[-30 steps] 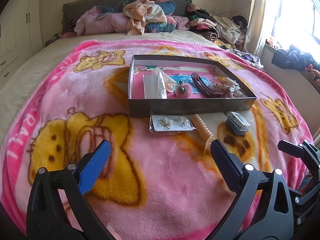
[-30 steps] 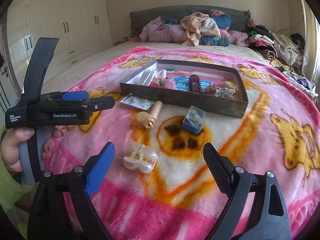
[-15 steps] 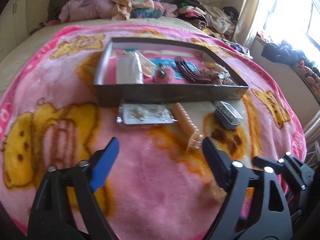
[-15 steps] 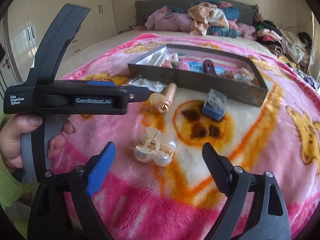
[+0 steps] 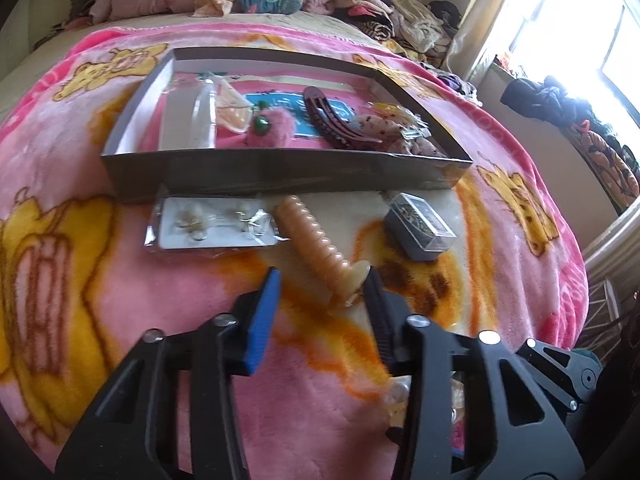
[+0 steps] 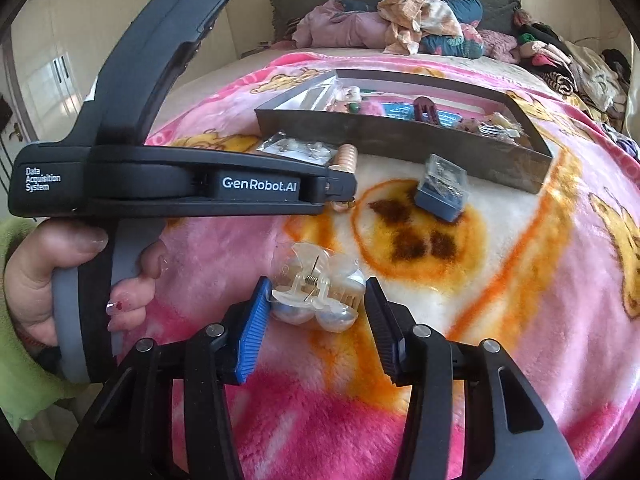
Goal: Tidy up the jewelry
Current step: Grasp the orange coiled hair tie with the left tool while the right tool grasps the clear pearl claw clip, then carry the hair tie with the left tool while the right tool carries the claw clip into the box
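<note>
I see my right gripper (image 6: 314,312) spread open around a clear hair clip (image 6: 318,294) with pearl beads, one finger on each side, on the pink blanket (image 6: 520,320). My left gripper (image 6: 340,188) reaches across from the left, its tip over a ribbed peach clip (image 6: 347,156). A small blue box (image 6: 442,192) sits near the grey tray (image 6: 400,140).

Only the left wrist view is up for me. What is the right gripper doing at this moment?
Observer: The right gripper is open, straddling a pearl claw clip on the blanket.
Reviewer: Gripping it?
Observer: No; its blue pad looks to be at the clip's edge, the black finger apart.
Reviewer: Who holds the left gripper?
Observer: A hand with painted nails, green sleeve.
</note>
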`<state>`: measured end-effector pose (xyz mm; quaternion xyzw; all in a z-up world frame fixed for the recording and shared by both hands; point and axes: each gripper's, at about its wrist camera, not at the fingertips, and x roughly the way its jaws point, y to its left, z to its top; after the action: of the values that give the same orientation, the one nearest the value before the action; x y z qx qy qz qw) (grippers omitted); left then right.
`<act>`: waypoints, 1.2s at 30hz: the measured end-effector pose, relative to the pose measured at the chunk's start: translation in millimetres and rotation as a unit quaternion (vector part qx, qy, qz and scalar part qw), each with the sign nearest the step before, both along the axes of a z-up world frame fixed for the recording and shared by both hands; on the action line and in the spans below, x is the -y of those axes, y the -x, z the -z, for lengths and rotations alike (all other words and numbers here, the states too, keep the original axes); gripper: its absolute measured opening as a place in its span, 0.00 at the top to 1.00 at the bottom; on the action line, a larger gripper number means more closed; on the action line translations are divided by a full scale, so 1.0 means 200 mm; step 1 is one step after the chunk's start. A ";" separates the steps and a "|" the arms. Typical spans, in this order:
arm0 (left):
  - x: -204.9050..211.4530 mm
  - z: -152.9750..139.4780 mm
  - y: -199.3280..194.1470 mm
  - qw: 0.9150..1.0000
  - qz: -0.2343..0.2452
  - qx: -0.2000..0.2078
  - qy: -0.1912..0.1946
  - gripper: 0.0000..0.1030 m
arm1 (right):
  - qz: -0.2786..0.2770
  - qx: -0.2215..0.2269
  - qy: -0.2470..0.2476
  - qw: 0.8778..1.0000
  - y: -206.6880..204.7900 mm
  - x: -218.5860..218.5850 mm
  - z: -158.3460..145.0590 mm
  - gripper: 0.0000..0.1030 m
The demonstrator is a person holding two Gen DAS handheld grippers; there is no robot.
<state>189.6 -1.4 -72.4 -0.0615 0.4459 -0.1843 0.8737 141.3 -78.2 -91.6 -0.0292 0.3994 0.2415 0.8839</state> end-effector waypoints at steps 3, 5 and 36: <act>0.02 0.00 -0.01 1.000 0.005 -0.004 0.000 0.84 | 0.014 -0.001 0.000 1.000 0.01 0.06 -0.01 0.55; 0.03 0.00 0.00 1.000 0.008 -0.003 -0.004 0.88 | 0.026 -0.003 -0.002 1.000 0.01 0.11 -0.01 0.55; -0.06 -0.25 0.13 0.997 -0.007 0.074 -0.009 0.89 | 0.133 0.066 -0.012 0.989 -0.08 0.49 -0.25 0.56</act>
<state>162.8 9.9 -23.1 -0.0426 0.3813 -0.1780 0.9062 158.2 -176.8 -41.6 0.0191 0.3376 0.1244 0.9328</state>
